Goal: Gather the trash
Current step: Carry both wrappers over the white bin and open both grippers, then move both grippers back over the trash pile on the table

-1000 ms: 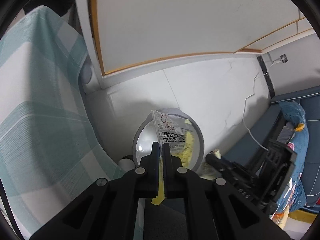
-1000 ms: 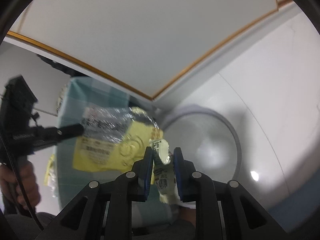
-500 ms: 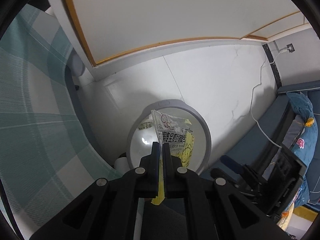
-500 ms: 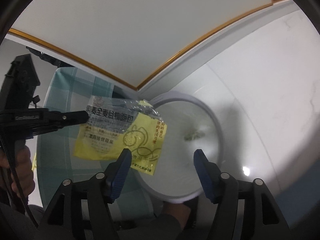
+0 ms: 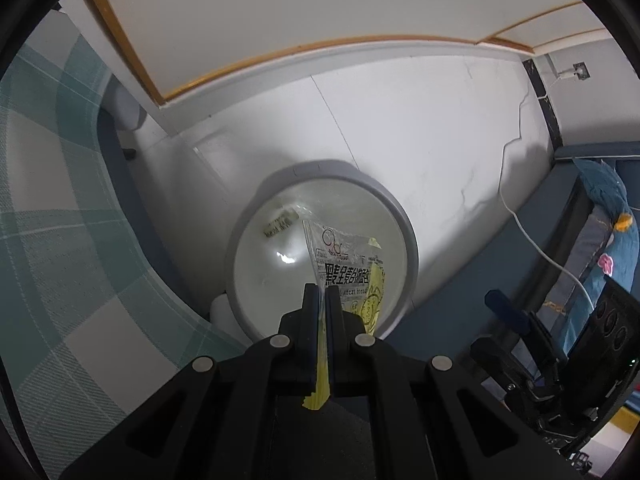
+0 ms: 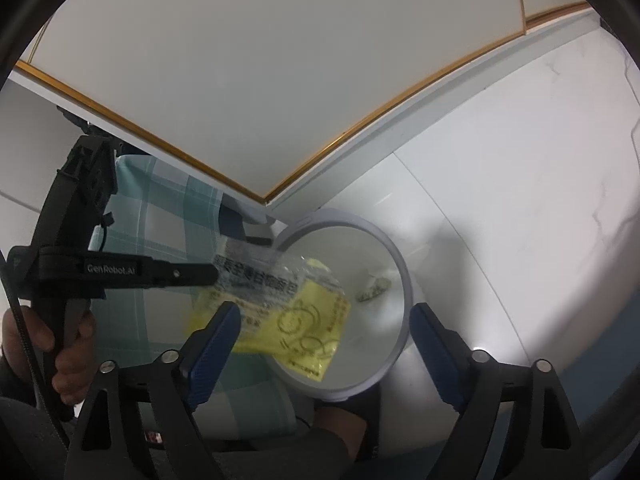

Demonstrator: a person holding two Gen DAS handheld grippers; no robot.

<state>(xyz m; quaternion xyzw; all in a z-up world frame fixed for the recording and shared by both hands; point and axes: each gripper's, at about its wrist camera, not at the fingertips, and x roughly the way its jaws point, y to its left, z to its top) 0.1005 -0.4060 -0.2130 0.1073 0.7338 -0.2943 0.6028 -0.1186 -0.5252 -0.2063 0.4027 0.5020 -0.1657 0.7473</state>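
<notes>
My left gripper (image 5: 321, 293) pinches a crinkly clear-and-yellow wrapper (image 5: 352, 276) over the round grey bin (image 5: 404, 236), lower centre; my right gripper (image 6: 325, 324) has just spread, empty.

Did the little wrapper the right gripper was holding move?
Yes. The little wrapper left the right gripper, whose jaws have just been opening, and now lies inside the bin.
</notes>
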